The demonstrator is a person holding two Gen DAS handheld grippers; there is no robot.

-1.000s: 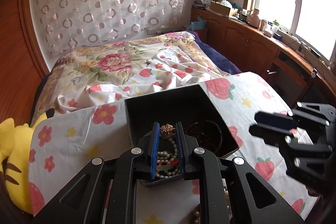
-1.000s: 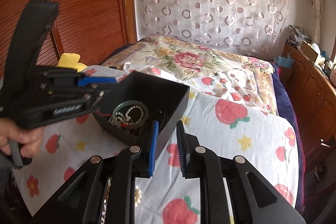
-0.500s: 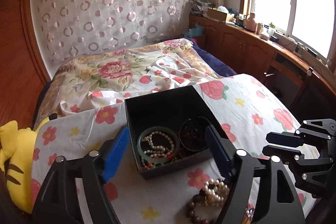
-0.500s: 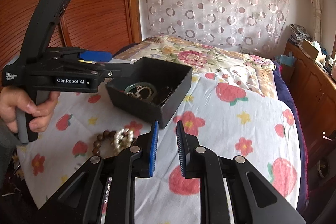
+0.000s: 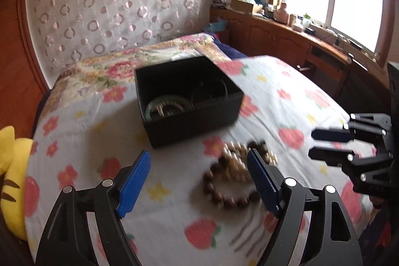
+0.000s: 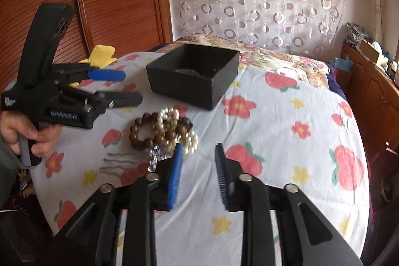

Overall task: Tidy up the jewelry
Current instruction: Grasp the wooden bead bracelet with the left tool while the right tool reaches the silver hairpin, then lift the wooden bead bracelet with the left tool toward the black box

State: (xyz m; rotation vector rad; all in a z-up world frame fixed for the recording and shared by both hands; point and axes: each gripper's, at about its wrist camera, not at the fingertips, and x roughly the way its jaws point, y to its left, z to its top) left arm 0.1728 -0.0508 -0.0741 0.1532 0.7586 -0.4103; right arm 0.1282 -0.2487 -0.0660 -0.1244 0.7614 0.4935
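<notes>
A black jewelry box (image 5: 189,101) stands on the flowered cloth, with a green bangle (image 5: 165,106) and dark bangles inside; it also shows in the right wrist view (image 6: 192,76). In front of it lies a pile: a brown wooden bead bracelet (image 5: 229,193), also seen from the right (image 6: 144,133), pearl strands (image 6: 172,126) and a silvery chain (image 6: 155,156). My left gripper (image 5: 199,181) is open wide and empty, just short of the pile. My right gripper (image 6: 198,166) is open and empty, right of the pile; it shows in the left wrist view (image 5: 331,143).
The cloth covers a round table (image 6: 286,141) by a bed (image 5: 112,66). A yellow plush toy (image 5: 12,173) sits at the left edge. Wooden cabinets (image 5: 286,41) run under the window on the right. Dark hairpins (image 6: 117,161) lie near the pile.
My left gripper released a piece into the box, opened wide and pulled back toward the loose pile. My right gripper opened and drew back from the box.
</notes>
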